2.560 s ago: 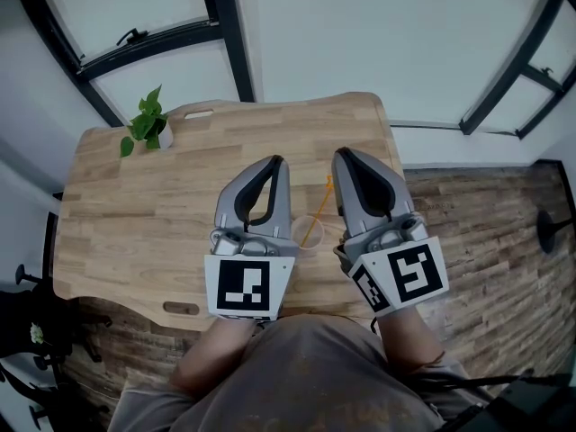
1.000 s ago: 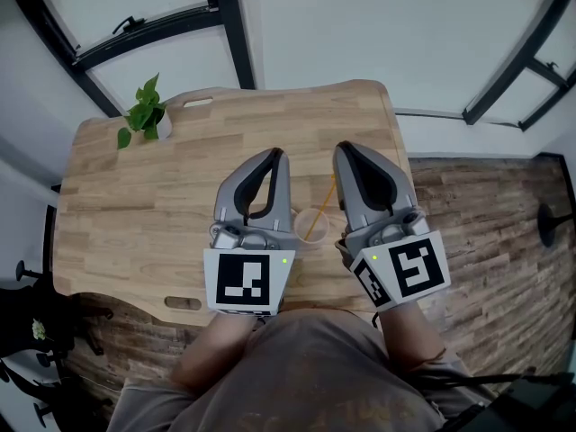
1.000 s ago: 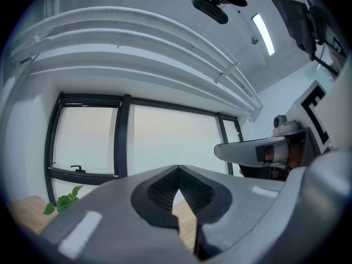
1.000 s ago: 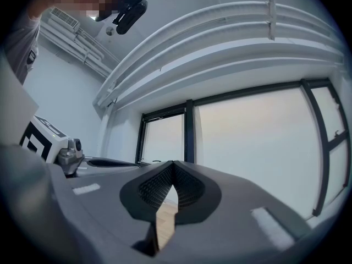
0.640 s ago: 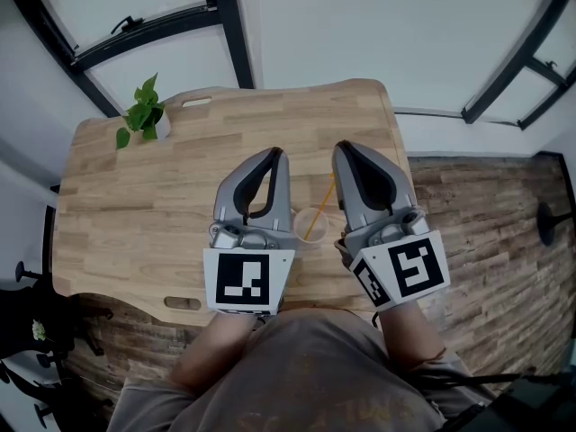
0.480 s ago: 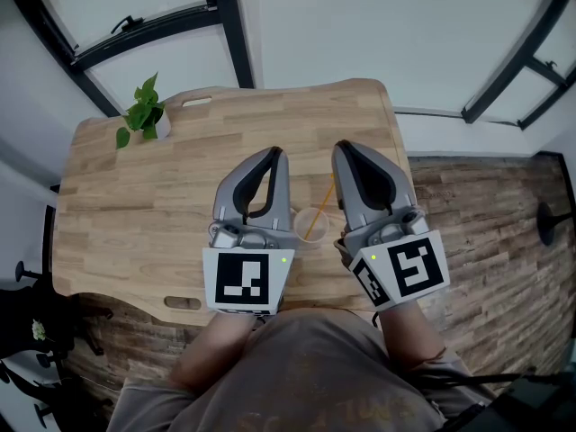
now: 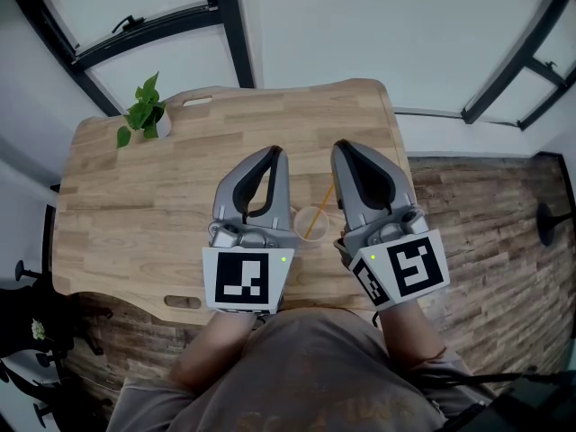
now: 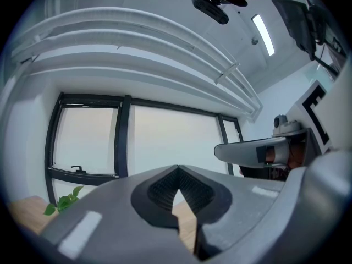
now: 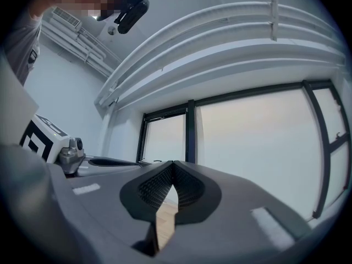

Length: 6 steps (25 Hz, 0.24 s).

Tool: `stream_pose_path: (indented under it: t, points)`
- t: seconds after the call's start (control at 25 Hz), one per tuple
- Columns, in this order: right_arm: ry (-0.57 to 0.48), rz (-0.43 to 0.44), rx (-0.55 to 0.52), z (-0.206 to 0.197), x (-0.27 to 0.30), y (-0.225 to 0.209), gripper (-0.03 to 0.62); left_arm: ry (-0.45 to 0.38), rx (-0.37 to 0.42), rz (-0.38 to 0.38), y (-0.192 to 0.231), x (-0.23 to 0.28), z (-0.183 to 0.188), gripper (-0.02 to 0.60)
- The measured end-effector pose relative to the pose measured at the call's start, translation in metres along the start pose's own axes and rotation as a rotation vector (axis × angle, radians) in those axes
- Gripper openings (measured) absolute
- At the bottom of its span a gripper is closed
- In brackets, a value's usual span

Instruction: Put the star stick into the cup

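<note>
In the head view a clear plastic cup (image 7: 309,226) stands on the wooden table (image 7: 135,205) between my two grippers. An orange stick (image 7: 320,209) leans in the cup, its top pointing up and to the right; its star end is hidden behind the right gripper. My left gripper (image 7: 277,154) is just left of the cup, jaws shut and empty. My right gripper (image 7: 337,148) is just right of it, also shut and empty. In each gripper view the jaws (image 8: 177,169) (image 9: 173,164) meet at the tips with nothing between them.
A small potted green plant (image 7: 142,120) stands at the table's far left corner. Handle slots are cut in the table's far edge (image 7: 199,102) and near edge (image 7: 182,303). Wood-pattern floor (image 7: 486,232) lies to the right; dark window frames run behind.
Almost nothing: the view shifted slightly since the earliest frame. Both grippers stay shut beside the cup and the stick keeps its lean.
</note>
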State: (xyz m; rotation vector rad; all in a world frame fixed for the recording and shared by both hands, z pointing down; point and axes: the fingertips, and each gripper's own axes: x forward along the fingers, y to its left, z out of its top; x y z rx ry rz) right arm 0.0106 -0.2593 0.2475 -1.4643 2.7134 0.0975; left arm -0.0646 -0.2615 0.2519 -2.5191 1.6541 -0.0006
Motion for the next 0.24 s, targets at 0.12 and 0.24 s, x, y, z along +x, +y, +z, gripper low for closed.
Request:
stream_pose_path:
  t: [0.12, 0.24]
  points:
    - [-0.001, 0.002, -0.001, 0.0005, -0.0009, 0.0016, 0.023, -0.001, 0.002, 0.001, 0.0001, -0.0019, 0.0006, 0.0]
    - [0.0, 0.002, -0.002, 0.0007, -0.0016, 0.0029, 0.023, 0.001, 0.005, 0.0, -0.0003, -0.0033, 0.0009, 0.0]
